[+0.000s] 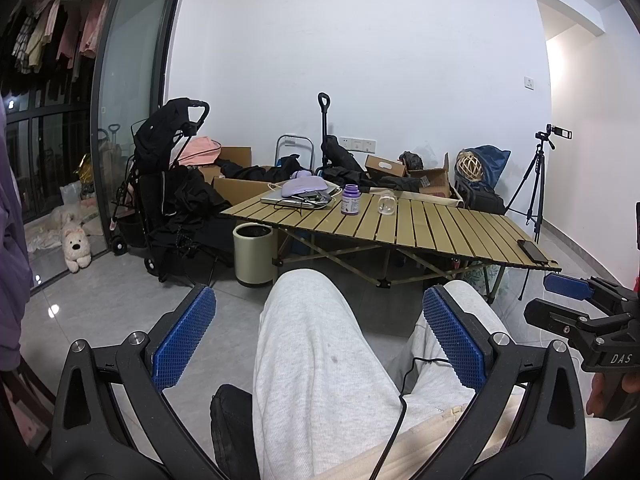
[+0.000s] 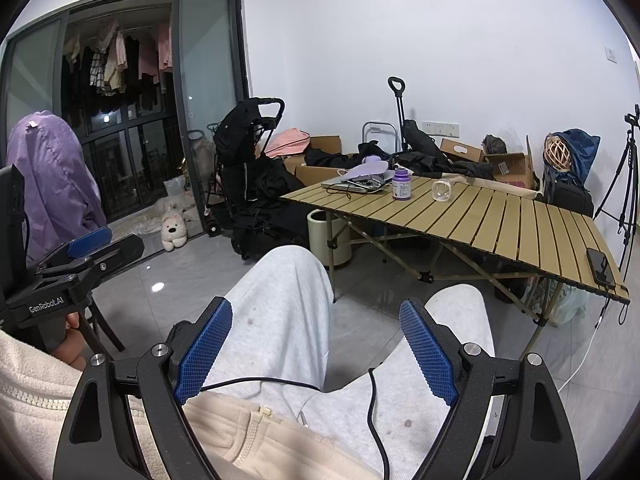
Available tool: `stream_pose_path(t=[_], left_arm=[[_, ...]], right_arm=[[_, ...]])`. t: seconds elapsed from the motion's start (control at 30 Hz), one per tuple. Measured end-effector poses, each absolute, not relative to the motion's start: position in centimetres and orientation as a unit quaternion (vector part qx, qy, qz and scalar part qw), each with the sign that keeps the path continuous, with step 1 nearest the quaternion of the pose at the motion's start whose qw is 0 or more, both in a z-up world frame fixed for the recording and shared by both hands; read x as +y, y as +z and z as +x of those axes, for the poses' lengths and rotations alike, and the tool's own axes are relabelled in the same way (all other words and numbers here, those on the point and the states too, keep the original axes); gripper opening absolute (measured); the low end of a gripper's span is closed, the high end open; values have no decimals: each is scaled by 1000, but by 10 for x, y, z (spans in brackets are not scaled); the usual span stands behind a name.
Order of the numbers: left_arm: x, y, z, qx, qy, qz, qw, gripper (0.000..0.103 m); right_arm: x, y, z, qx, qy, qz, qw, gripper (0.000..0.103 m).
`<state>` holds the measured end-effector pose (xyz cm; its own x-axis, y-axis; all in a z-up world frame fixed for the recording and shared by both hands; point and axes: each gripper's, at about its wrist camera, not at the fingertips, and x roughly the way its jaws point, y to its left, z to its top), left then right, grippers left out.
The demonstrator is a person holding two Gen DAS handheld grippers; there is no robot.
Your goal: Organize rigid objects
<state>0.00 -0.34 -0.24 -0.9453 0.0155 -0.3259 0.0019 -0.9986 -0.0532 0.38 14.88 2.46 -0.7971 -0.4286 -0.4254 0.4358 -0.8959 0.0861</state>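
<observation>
Left hand-held gripper (image 1: pixel 319 334) and right hand-held gripper (image 2: pixel 316 346) both spread wide, holding nothing, over the person's knees (image 1: pixel 316 344), well apart from the tabletop (image 1: pixel 440 224). Purple bottle (image 1: pixel 351 199) and clear glass (image 1: pixel 387 203) stand near each other at its far end, beside a laptop (image 1: pixel 292 198); a phone (image 1: pixel 532 251) lies at the near corner. A bin (image 1: pixel 254 254) and stroller (image 1: pixel 160 184) stand left of the tabletop.
</observation>
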Motion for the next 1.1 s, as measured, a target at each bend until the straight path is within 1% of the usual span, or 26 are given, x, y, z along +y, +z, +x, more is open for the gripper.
stream_pose_path(t=[1.1], left_arm=[[-2, -1, 2, -27, 986, -166, 2, 103]], right_arm=[[150, 24, 3, 7, -947, 225, 228, 90]])
